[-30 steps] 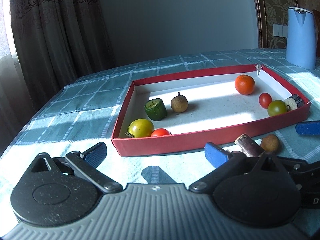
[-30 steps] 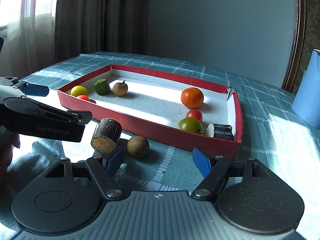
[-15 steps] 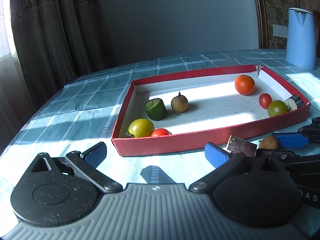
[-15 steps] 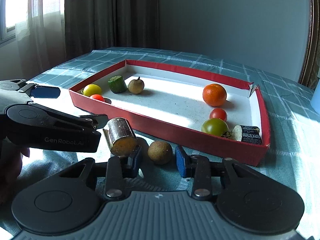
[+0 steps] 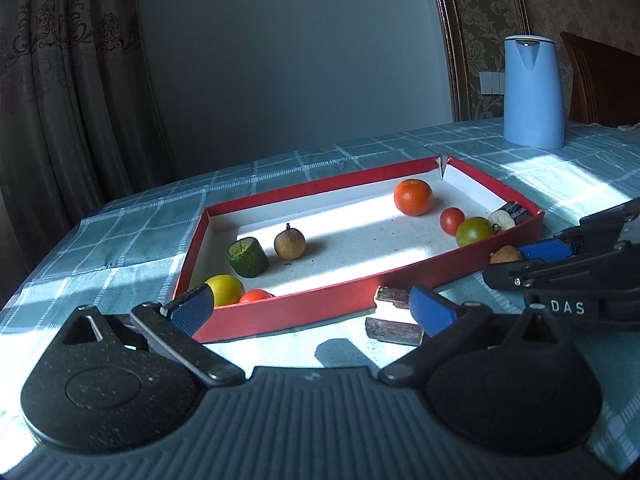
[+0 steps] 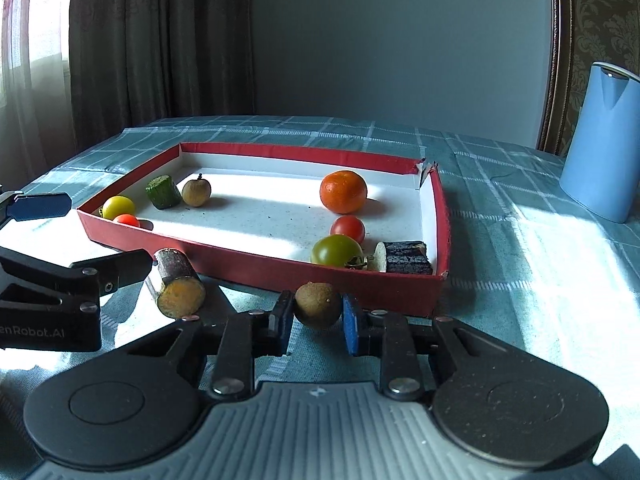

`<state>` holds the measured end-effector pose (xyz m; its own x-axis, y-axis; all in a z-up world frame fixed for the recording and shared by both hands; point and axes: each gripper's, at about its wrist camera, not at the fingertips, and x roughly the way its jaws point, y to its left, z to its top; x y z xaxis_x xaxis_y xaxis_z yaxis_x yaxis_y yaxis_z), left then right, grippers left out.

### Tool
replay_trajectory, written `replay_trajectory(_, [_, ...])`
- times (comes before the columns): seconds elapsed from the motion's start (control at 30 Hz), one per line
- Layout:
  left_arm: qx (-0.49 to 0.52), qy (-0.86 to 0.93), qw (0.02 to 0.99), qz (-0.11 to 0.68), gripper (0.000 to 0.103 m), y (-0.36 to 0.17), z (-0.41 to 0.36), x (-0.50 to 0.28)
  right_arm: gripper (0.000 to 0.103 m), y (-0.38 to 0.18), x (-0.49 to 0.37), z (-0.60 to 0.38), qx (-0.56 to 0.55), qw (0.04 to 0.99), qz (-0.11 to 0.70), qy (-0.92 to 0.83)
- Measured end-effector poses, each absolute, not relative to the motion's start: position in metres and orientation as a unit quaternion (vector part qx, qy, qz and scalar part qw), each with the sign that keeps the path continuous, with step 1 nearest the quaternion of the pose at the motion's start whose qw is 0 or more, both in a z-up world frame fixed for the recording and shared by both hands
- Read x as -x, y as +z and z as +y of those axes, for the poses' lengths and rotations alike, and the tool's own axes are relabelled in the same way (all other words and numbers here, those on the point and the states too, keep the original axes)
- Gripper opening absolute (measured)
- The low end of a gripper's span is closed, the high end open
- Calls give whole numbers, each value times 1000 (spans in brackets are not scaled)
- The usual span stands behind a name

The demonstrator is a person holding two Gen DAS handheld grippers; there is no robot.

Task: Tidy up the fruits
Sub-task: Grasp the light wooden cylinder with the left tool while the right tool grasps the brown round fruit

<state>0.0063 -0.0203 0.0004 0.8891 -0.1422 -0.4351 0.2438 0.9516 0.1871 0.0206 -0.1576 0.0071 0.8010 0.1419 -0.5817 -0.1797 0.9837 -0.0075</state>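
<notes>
Sugarcane stub (image 6: 178, 292) lies beside right gripper (image 6: 318, 322) clasping longan (image 6: 319, 305).

Dark curtains (image 5: 60, 100) flank a plain grey wall (image 5: 280, 60); sunlight, perhaps from a window, stripes the checked tablecloth (image 6: 520, 220).

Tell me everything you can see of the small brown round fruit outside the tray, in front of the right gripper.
The small brown fruit is round, with a dull, rough tan-brown skin like a longan's, whole and unbroken. It sits on the checked tablecloth just outside the red tray's near wall, close to its right corner. The right gripper has closed on it, a blue pad at each side. In the left wrist view only its top shows beside that gripper's blue pad.
</notes>
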Motion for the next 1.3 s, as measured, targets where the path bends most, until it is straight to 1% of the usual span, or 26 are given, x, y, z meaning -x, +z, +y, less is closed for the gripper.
replay_trajectory(0.13, [-109,-114,961,227,103,-1,-20,-11,26,6,-19,-157,32,949,304,85])
replay_trajectory(0.5, [-134,-161,950,232,103,-5,-32,-9,26,3,-23,-158,27,945,314,84])
replay_trajectory(0.67, [-166,-146,942,253,103,-12,-41,-15,25,1,-25,-159,24,943,321,85])
replay_trajectory(0.87, [-193,-132,940,250,103,-15,-47,-13,25,0,-25,-159,26,943,321,84])
replay_trajectory(0.93, [-195,-131,939,253,93,-16,-48,-14,25,0,-24,-159,26,943,321,84])
replay_trajectory(1.0, [-196,-130,937,257,91,-17,-48,-16,25,1,-24,-159,27,943,321,84])
replay_trajectory(1.17, [-200,-138,936,255,81,-17,-49,-14,25,1,-24,-159,26,943,321,84])
replay_trajectory(1.2, [-201,-140,936,254,77,-17,-50,-14,25,1,-24,-159,26,943,321,84])
replay_trajectory(1.23, [-203,-143,935,253,69,-17,-51,-13,25,1,-24,-159,26,943,321,84])
replay_trajectory(1.27, [-205,-144,935,252,65,-17,-51,-12,25,1,-24,-159,26,943,321,84])
replay_trajectory(1.3, [-206,-148,934,253,59,-17,-52,-12,25,1,-24,-159,25,943,320,85])
